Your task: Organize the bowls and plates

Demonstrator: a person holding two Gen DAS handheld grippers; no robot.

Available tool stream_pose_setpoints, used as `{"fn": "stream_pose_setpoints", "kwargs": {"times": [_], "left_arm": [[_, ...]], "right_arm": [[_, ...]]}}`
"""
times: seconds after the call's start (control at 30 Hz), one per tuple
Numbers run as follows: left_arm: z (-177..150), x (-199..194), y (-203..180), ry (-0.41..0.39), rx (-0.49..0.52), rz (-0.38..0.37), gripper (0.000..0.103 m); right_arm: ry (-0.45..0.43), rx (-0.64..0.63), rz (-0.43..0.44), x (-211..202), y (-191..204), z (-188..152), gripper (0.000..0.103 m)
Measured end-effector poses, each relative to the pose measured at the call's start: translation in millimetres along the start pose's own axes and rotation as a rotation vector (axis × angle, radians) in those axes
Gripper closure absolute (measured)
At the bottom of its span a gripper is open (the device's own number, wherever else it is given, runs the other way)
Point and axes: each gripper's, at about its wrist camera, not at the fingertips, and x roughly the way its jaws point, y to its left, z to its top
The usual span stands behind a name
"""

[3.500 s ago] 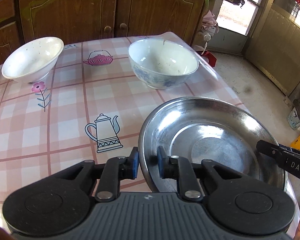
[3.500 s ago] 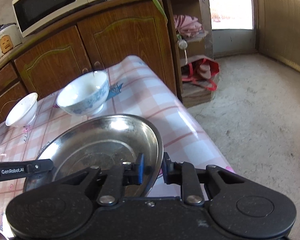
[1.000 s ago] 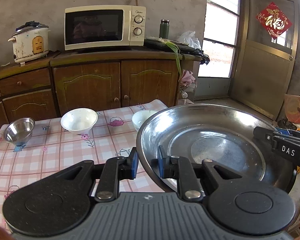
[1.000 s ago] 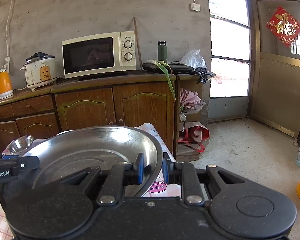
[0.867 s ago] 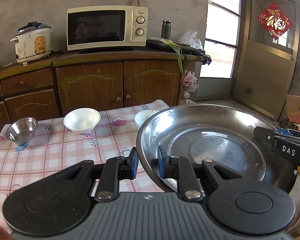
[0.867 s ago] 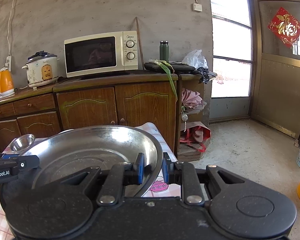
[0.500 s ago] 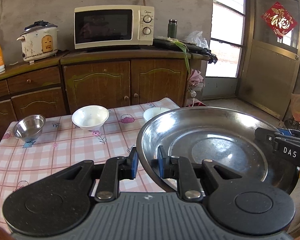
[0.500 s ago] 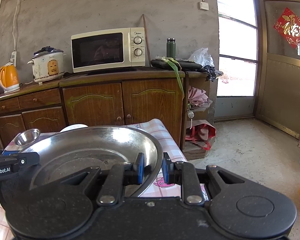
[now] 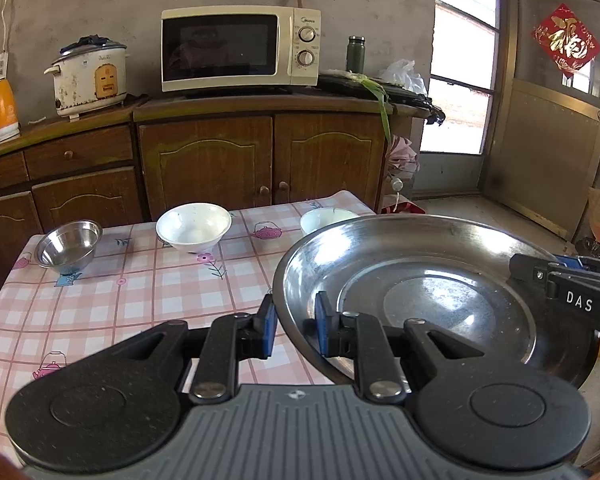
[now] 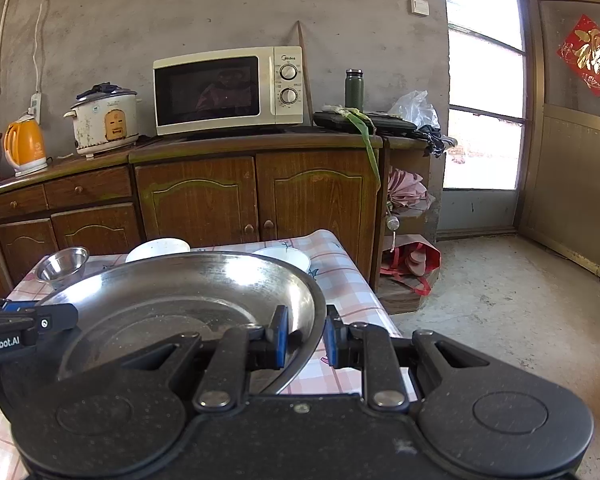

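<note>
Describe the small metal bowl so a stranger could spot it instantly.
On the pink checked table, look to the far left corner. The small steel bowl stands there, left of the white bowl; it is the only shiny metal bowl resting on the cloth.

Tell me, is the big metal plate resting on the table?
No, both grippers, left and right, clamp the plate's rim and hold it up above the table.

It was a home kitchen. A microwave (image 9: pixel 240 49), rice cooker (image 9: pixel 89 76) and kettle (image 10: pixel 25 146) stood on wooden cabinets (image 9: pixel 204 160).
</note>
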Motion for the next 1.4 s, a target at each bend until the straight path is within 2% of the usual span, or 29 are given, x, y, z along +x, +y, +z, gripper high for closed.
{"fn": "stream_pose_setpoints", "kwargs": {"times": [0.93, 1.4], "left_arm": [[-8, -6, 5, 0.011, -0.010, 0.025, 0.083], [-20, -5, 14, 0.040, -0.017, 0.037, 0.083]], "right_arm": [[0.011, -0.019, 0.025, 5, 4, -5, 0.078], [0.037, -0.023, 0.045, 5, 15, -21, 0.078]]}}
